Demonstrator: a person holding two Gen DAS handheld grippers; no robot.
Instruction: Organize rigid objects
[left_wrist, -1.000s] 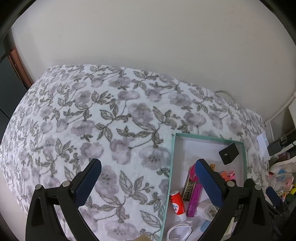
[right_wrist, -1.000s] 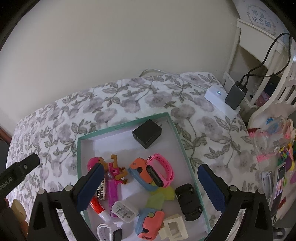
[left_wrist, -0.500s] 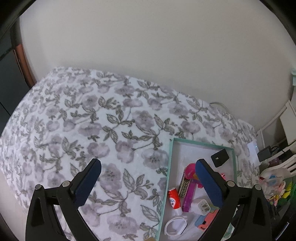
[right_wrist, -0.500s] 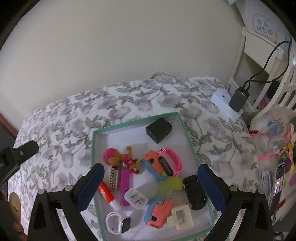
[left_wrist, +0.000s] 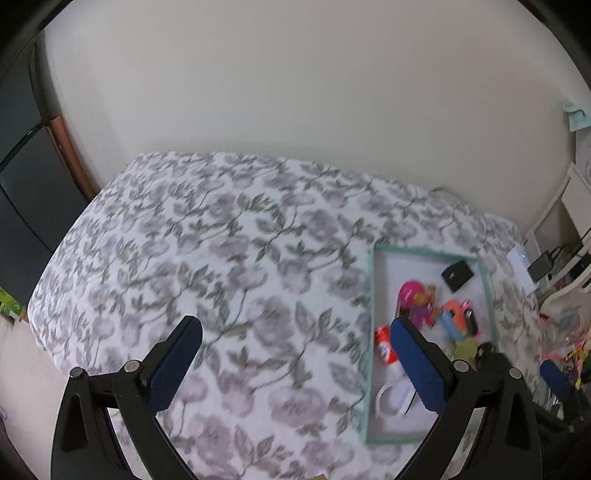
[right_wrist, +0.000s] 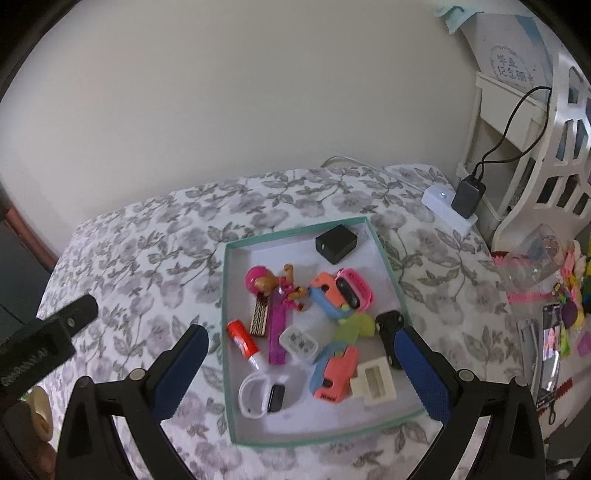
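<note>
Claws (left_wrist: 291, 365) (right_wrist: 301, 369) spread empty, raised above tray (right_wrist: 226, 332)

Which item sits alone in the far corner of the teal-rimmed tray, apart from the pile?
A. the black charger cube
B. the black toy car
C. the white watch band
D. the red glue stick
A: in the right wrist view the black charger cube lies by itself near the far wall of the tray, while the other items cluster nearer the camera.
</note>
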